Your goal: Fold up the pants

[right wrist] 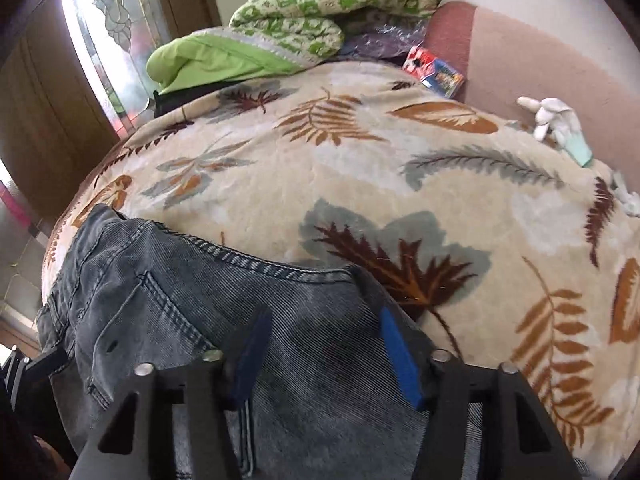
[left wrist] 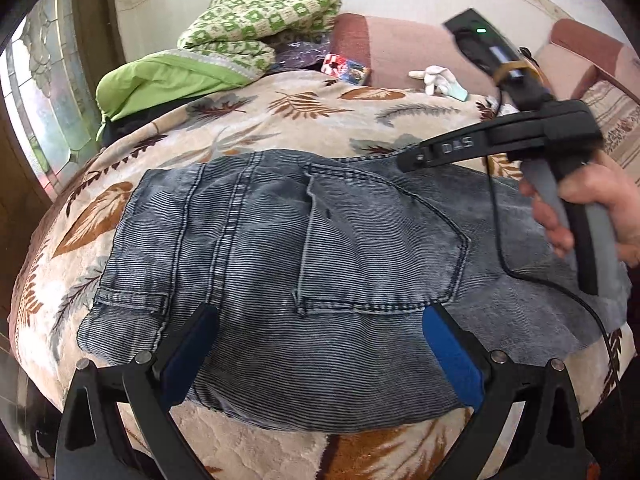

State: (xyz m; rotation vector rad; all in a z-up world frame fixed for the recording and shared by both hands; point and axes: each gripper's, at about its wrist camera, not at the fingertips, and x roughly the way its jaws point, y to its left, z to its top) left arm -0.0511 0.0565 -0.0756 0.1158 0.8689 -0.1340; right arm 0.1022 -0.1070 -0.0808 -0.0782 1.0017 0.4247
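Jeans [left wrist: 304, 248] lie flat on the bed's leaf-print blanket [left wrist: 304, 112], back pocket up, folded into a wide block. My left hand-held gripper [left wrist: 320, 344] hangs over the near edge of the jeans, jaws spread wide, blue pads on either side of the pocket's bottom seam, nothing clamped. My right hand-held gripper [right wrist: 324, 348] is over the right part of the jeans [right wrist: 224, 320] near their far seam, jaws partly apart, denim under the gap; I can't tell whether the pads touch it. From the left camera I see my hand [left wrist: 592, 212] on its handle, above the jeans' right end. Green bedding [right wrist: 320, 12] piled at far left.
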